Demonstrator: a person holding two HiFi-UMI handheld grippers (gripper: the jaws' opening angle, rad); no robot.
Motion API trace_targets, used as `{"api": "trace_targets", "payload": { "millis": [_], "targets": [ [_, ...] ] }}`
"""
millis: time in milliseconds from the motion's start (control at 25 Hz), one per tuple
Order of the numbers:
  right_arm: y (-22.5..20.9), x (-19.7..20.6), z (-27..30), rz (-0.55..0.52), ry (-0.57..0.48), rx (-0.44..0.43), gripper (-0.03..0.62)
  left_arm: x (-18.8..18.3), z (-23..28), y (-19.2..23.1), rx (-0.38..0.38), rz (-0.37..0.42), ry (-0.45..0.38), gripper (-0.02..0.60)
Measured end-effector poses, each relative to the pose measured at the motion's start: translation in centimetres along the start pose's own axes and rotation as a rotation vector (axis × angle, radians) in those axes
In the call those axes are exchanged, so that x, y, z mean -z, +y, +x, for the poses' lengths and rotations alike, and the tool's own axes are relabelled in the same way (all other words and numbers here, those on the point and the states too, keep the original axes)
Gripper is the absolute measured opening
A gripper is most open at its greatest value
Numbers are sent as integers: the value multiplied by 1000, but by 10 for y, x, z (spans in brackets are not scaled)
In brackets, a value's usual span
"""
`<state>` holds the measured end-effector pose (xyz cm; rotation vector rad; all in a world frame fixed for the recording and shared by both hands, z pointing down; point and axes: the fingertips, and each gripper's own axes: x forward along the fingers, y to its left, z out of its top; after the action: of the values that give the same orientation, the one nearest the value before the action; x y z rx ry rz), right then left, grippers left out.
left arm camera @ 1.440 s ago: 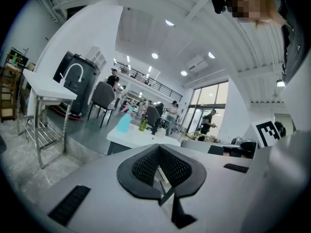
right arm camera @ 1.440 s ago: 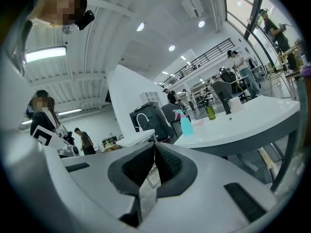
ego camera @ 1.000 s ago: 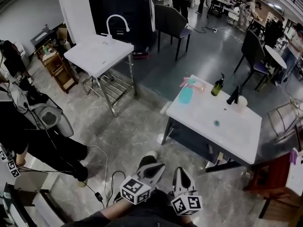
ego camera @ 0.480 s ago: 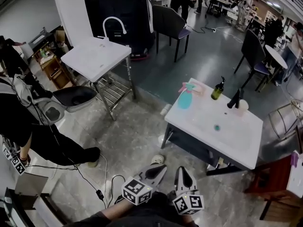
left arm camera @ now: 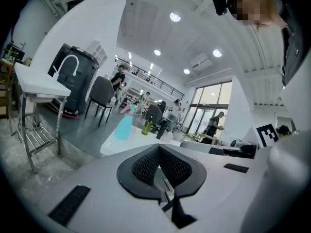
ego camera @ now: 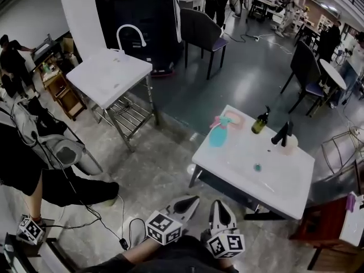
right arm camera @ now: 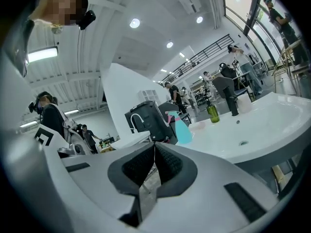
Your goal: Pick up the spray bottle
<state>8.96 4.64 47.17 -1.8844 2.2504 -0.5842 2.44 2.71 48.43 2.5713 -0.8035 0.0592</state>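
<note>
Left gripper view: left gripper [left arm camera: 158, 148], fingers [left arm camera: 145, 165] pressed together, empty; right gripper [right arm camera: 154, 147], fingers [right arm camera: 137, 165] likewise together, empty. Task item: spray bottle [ego camera: 218, 134], upright at far-left corner of surface [ego camera: 273, 178], well apart from both. Step: approach. Next: reach bottle, spread one gripper's fingers around it.

A sink table [ego camera: 227, 172] stands ahead to the right. The spray bottle [ego camera: 217, 135] stands on its far left corner. To the right along the far edge come a pump bottle [ego camera: 260, 121], then a faucet [ego camera: 282, 133] with a cup [ego camera: 291, 143] just beside it. A second sink table [ego camera: 108, 75] stands well apart to the left, a cabinet [ego camera: 142, 16] behind it. The left gripper [ego camera: 187, 202] and right gripper [ego camera: 219, 206] sit side by side, nearest.
</note>
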Motion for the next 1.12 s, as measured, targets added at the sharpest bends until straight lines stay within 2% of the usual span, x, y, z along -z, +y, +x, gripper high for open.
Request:
{"api": "trace_targets", "payload": {
  "millis": [520,1120],
  "targets": [
    [-44,-45,107,-17,-21,43,8,-60,93,65,62,11,2,5],
    [-79,-74,181,-42,-64,111,8,-100,140,140,43,16,4,5]
  ]
}}
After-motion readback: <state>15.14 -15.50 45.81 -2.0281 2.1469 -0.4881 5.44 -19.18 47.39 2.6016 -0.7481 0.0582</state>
